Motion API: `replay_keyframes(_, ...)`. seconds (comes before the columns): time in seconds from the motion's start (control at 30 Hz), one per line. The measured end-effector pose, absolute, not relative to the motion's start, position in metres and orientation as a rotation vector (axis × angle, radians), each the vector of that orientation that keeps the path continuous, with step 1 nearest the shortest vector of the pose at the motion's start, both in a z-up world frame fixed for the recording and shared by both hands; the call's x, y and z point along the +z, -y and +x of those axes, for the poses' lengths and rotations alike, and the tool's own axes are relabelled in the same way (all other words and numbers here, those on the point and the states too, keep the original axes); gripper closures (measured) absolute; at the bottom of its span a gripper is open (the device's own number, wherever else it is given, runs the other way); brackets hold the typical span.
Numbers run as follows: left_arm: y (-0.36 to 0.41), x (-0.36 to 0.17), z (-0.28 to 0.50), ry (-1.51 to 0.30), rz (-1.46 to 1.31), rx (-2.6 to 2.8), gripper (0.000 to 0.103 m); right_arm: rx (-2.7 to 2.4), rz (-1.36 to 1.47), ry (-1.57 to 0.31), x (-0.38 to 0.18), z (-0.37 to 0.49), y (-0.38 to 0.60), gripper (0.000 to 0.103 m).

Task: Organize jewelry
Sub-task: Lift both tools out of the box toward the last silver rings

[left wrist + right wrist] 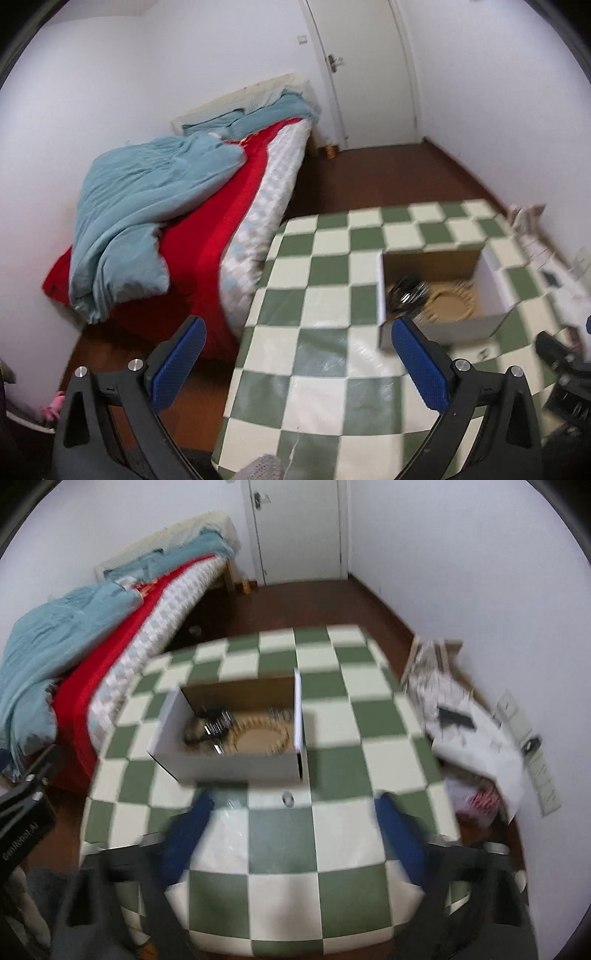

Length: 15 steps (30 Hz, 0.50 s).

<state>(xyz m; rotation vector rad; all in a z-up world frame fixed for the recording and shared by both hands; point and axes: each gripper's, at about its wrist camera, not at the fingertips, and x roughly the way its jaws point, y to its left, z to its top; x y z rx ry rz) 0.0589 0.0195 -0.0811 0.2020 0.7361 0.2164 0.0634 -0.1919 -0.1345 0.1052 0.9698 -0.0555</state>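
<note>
A white box [236, 764] with a brown inside stands on the bench [280, 849], which has a green and white checked cover. Inside the box lie a round golden necklace [262, 734] and, to the left of it, a dark shiny heap of jewelry [212, 723]; it is too blurred to tell the pieces. In front of the box a small ring-like thing [287, 798] lies on the cover, perhaps a ring. The right gripper [295, 825] hangs above the bench in front of the box, its fingers wide apart and empty. The left gripper [297, 363] is left of the box, its fingers also wide and holding nothing. Left of the bench is a bed [236, 192] with a blue blanket [147, 206].
</note>
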Motion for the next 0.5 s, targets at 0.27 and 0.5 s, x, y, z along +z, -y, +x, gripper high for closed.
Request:
replay_keyframes(0.27,-0.027,-0.158,0.075,-0.868,0.263,0.3,0.0,-0.055,0.166,-1.002,-0.228,0.082,0.198,0.04)
replay_keyframes(0.5,-0.025,-0.18,0.089,-0.922,0.271,0.305,0.0,-0.039,0.102,-1.004,-0.255,0.106,0.176,0.042)
